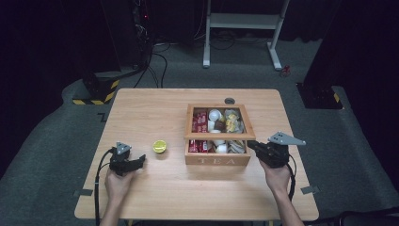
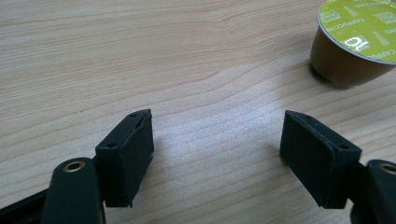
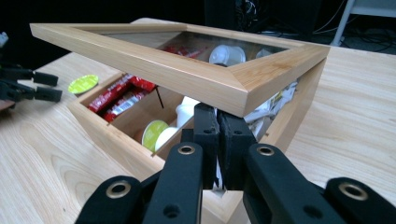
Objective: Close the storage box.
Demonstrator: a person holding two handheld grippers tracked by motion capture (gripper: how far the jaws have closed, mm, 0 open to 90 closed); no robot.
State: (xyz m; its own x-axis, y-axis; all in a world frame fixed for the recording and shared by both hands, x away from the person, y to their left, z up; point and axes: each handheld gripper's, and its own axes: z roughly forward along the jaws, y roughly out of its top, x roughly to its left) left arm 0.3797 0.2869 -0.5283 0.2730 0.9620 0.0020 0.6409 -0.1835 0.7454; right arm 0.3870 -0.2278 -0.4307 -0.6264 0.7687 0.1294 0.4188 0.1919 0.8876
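A wooden tea box [image 1: 217,160] stands right of the table's middle. Its glass-paned lid [image 3: 187,79] is tilted up at the near side. My right gripper [image 3: 217,114] is shut, and its fingertips sit right under the lid's near corner, at the box's right front corner [image 1: 249,145]. A green-topped coffee capsule [image 1: 160,146] stands on the table left of the box. My left gripper [image 1: 140,161] rests low just short of the capsule [image 2: 359,42]. It is open [image 2: 217,140], with only bare wood between the jaws.
Inside the box [image 3: 107,135] lie red sachets [image 3: 119,95], white capsules [image 3: 226,53] and another green-topped capsule [image 3: 154,133]. A round grommet [image 1: 229,100] sits at the table's far edge. A white desk frame [image 1: 242,21] stands on the floor beyond.
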